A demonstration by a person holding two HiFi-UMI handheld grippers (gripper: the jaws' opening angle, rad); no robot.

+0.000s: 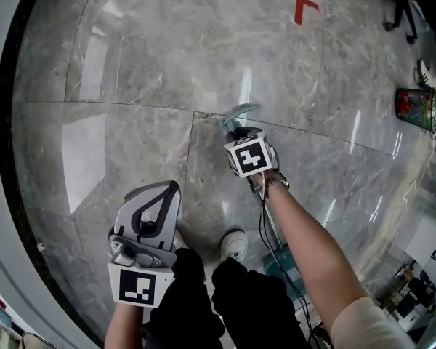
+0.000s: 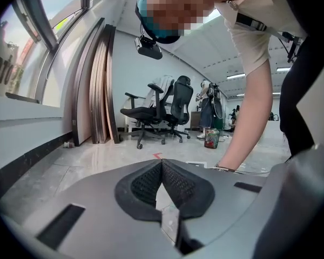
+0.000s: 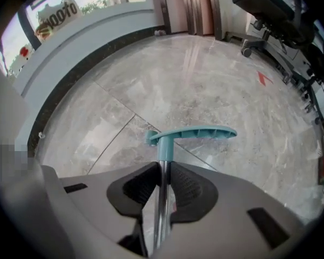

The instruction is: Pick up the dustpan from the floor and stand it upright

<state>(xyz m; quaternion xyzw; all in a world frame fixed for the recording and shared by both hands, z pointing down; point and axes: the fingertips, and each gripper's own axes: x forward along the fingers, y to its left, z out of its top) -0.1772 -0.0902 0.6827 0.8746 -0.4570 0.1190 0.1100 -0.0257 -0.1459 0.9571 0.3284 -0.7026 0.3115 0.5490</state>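
The dustpan has a teal grip (image 1: 241, 113) on top of a shiny metal pole (image 3: 162, 198). My right gripper (image 1: 237, 131) is shut on that pole just below the grip (image 3: 194, 135), with the pole standing between the black pads (image 3: 186, 186). A bit of the teal pan (image 1: 285, 273) shows low by the person's legs, mostly hidden under the right forearm. My left gripper (image 1: 168, 189) hangs at the lower left, apart from the dustpan. Its pads (image 2: 175, 179) meet at the tips with nothing between them.
A red patterned waste bin (image 1: 418, 107) stands at the right. Office chairs (image 2: 156, 109) and leaning boards (image 2: 97, 85) are farther off. A red arrow mark (image 1: 304, 7) is on the grey marble floor. A dark kerb (image 1: 13, 158) runs along the left. The person's shoe (image 1: 234, 243) is below the right gripper.
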